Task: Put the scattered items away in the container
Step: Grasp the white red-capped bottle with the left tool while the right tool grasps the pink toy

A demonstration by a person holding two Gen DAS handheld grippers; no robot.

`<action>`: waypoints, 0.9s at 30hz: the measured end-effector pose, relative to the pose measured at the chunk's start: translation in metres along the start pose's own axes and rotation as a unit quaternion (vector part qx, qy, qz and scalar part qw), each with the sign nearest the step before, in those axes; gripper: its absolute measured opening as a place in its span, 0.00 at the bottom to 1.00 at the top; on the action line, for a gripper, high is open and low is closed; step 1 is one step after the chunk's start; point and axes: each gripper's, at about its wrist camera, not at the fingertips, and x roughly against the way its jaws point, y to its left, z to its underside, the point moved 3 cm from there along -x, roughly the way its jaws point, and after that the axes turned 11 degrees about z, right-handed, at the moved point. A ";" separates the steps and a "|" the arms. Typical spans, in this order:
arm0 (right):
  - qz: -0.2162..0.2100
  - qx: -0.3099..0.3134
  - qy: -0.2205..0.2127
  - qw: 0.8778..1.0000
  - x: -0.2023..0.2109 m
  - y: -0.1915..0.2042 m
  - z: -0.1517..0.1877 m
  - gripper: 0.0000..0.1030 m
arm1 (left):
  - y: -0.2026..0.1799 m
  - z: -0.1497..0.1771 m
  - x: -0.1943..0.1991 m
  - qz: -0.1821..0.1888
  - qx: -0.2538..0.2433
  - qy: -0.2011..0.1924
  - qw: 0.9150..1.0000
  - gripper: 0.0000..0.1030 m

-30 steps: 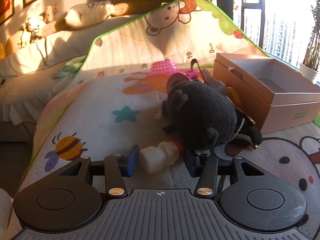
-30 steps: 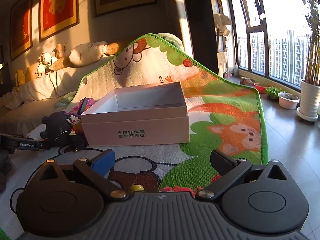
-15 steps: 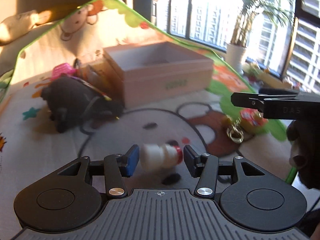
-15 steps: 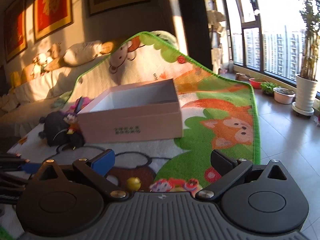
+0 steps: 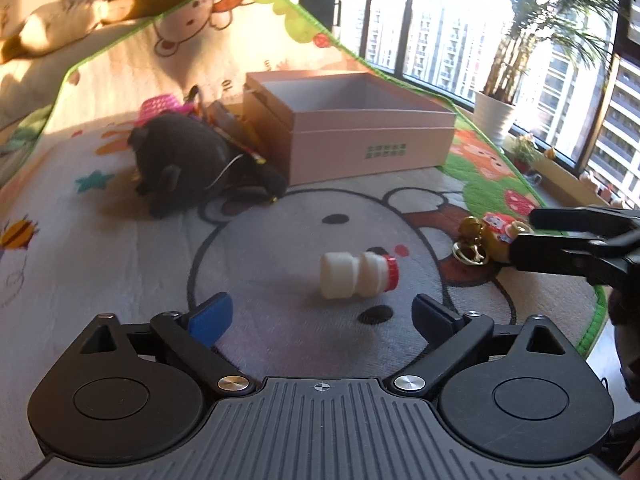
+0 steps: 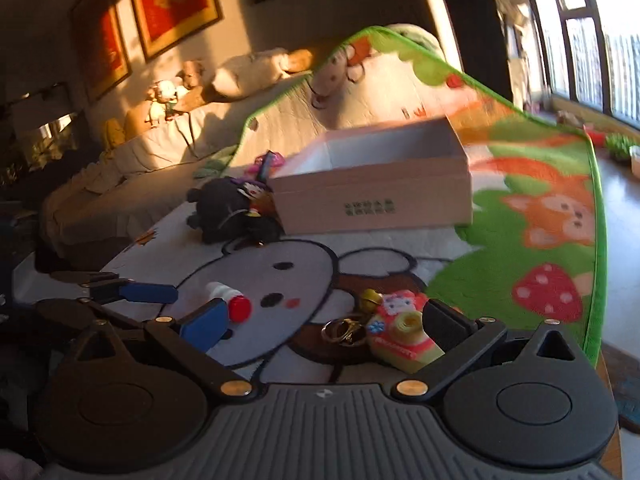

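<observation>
Lying on its side on the play mat (image 5: pixel 120 280), the small white bottle (image 5: pixel 354 276) with its red cap sits just ahead of the left gripper (image 5: pixel 322 314) in the left wrist view; the jaws have just been opening and now stand wide apart, with the bottle beyond the pads and nothing in their grasp. It looks light, stiff and smooth, likely to roll, so a hold across its ribbed waist seems safest. Farther off, the open pink box (image 5: pixel 372 152) waits, and a black plush toy (image 5: pixel 188 160) lies against its left side, soft enough to squeeze anywhere. At the right edge the other tool reaches in over a toy keychain (image 5: pixel 490 236), though its tips are cut off there. In the right wrist view, the right gripper (image 6: pixel 326 324) is spread wide with that keychain (image 6: pixel 396 328) between its pads, nearer the right one, and not visibly pinched; its blocky plastic body offers a firmer hold than the loose gold clasp and bell. Motion blur smears the box lettering, the pink items behind the plush are mostly hidden, and the box floor is only partly visible.
</observation>
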 end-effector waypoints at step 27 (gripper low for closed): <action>0.108 0.016 0.021 0.994 -0.027 -0.012 0.019 0.65 | -0.034 -0.019 -0.014 -0.028 -0.052 -0.027 0.998 1.00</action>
